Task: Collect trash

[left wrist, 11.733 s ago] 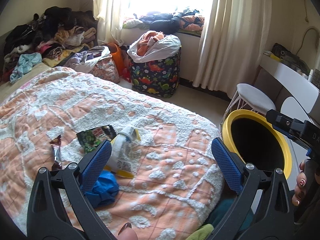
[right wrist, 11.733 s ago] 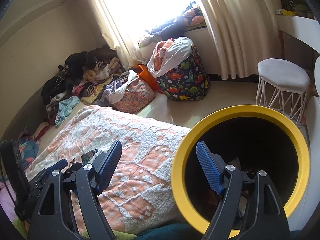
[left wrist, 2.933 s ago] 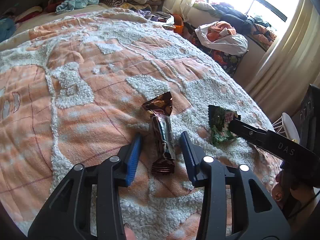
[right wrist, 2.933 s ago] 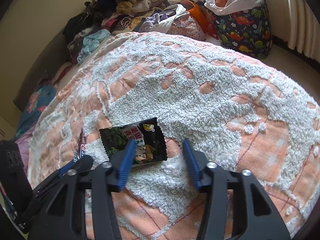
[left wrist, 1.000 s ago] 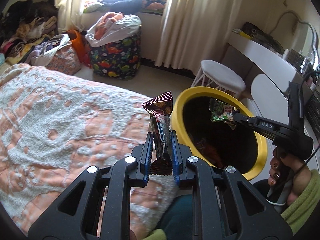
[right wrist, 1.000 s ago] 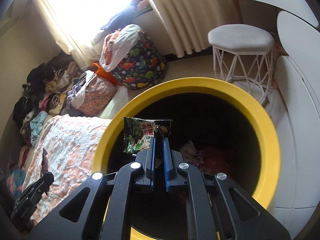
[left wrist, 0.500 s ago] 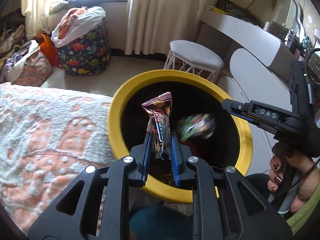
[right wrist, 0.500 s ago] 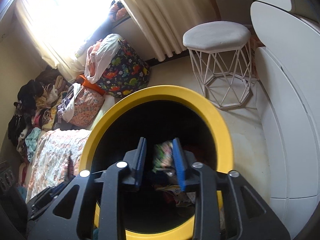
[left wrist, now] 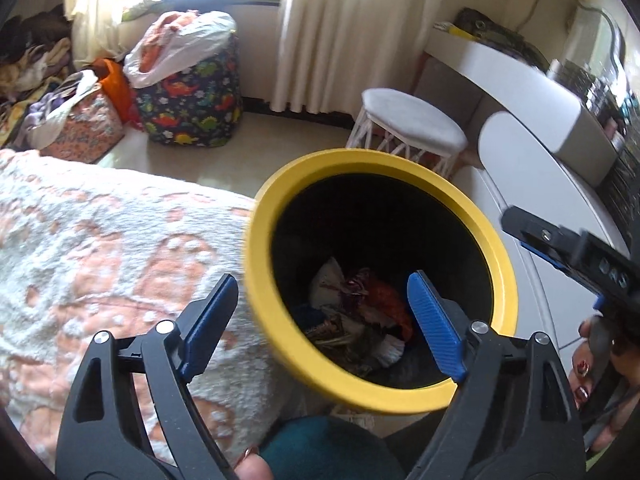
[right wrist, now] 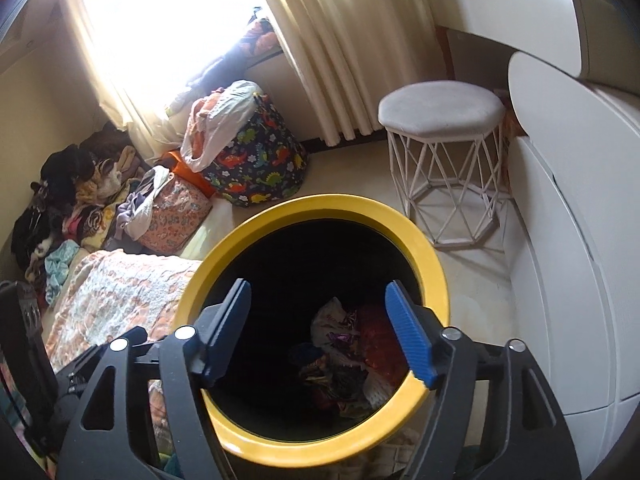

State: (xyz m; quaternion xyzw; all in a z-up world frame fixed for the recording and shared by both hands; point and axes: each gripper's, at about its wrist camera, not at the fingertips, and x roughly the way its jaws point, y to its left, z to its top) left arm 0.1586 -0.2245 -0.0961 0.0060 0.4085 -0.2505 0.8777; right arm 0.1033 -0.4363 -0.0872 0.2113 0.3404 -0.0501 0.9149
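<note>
Both claws are matte black plastic frames with triangular cut-outs, silver screws [left wrist: 101,337] at the pivots and ribbed blue rubber pads [left wrist: 434,328]; dark red polished nails [left wrist: 582,367] beside the right one.

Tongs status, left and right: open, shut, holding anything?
Left tongs: just opened, nothing between them, over the bin.
Right tongs: just opened, empty too.
</note>
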